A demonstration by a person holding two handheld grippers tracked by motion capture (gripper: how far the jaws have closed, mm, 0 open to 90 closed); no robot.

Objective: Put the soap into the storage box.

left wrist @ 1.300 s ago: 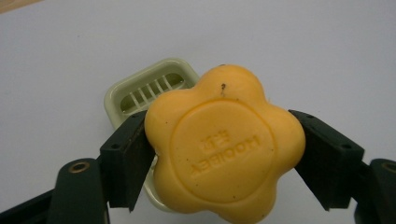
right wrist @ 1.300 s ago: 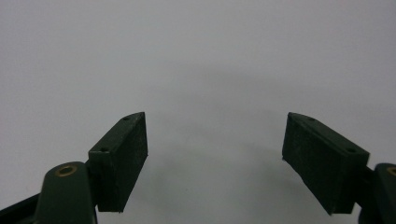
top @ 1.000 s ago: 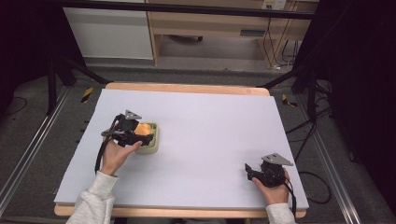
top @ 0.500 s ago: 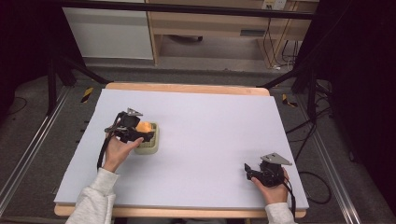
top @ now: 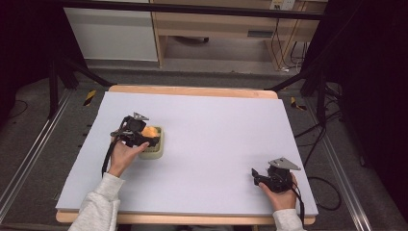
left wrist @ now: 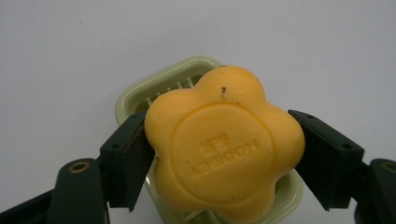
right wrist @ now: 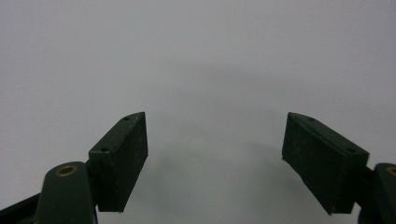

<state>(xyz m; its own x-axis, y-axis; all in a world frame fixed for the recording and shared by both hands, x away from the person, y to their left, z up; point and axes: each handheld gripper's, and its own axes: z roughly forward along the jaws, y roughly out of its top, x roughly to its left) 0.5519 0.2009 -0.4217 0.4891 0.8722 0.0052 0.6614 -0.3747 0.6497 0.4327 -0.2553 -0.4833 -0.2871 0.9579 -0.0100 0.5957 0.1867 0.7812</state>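
A yellow-orange flower-shaped soap [left wrist: 224,144] sits between the jaws of my left gripper [left wrist: 219,154], which is shut on it, both pads pressing its sides. Right under the soap is a pale green slotted soap dish [left wrist: 163,88]. In the high view the left gripper [top: 150,136] holds the soap [top: 149,130] over the dish [top: 155,150] at the table's left. My right gripper [top: 256,176] rests near the front right of the table; in the right gripper view its jaws [right wrist: 215,158] stand wide open with nothing between them.
The table has a light lavender-grey top [top: 216,130] with a wooden rim [top: 192,91]. Beyond its far edge stand a wooden bench and a white cabinet [top: 110,33]. Cables [top: 317,139] and dark stand legs lie off the right side.
My left hand has carried the soap a little to the right and lower, over the dish. The right gripper has stayed where it was.
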